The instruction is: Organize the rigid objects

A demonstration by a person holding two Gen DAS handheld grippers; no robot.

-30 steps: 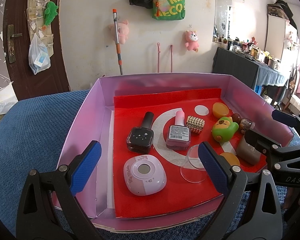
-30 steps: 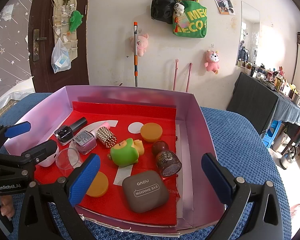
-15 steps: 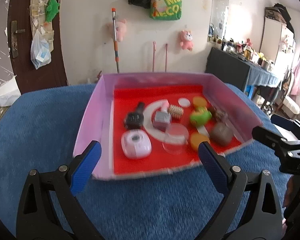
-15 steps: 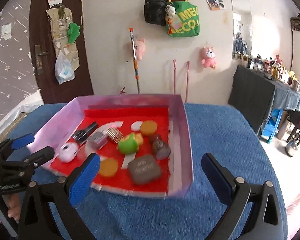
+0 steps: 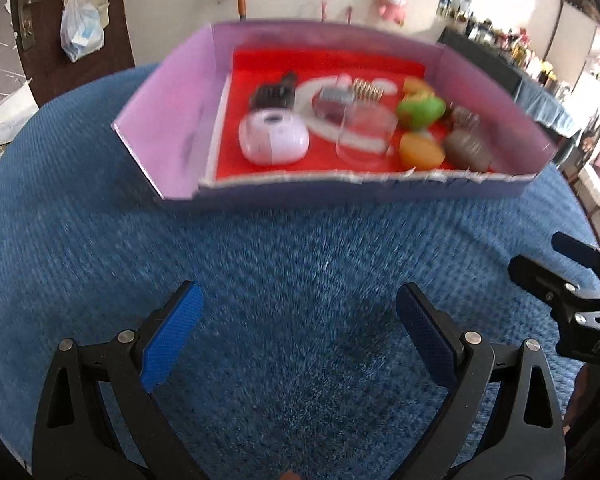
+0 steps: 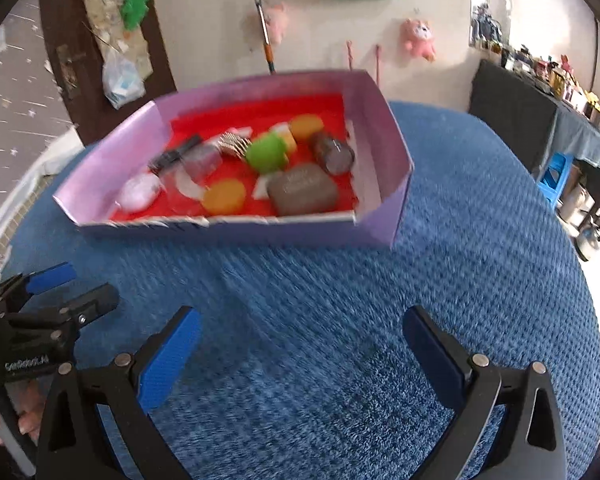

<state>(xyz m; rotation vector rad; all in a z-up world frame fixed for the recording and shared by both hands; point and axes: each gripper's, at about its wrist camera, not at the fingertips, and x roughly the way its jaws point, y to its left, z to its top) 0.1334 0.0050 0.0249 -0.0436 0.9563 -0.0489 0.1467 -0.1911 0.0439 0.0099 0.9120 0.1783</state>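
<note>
A purple box (image 5: 168,120) with a red floor sits on the blue cloth and holds several small items: a white compact (image 5: 273,141), a clear cup (image 5: 366,136), a green toy (image 5: 421,110), an orange disc (image 5: 421,151), a brown eye-shadow case (image 5: 466,151) and a dark nail polish bottle (image 5: 276,94). The box also shows in the right wrist view (image 6: 384,136). My left gripper (image 5: 298,340) is open and empty, well in front of the box. My right gripper (image 6: 300,352) is open and empty, also in front of the box. The frames are motion-blurred.
The blue textured cloth (image 5: 300,248) covers the round table between the grippers and the box. The right gripper shows at the right edge of the left wrist view (image 5: 572,280); the left gripper shows at the left of the right wrist view (image 6: 48,300). A wall with hanging bags and a door stands behind.
Both grippers have pulled back from over the box toward the near side of the table. Both stayed open and empty. The items in the box have not moved.
</note>
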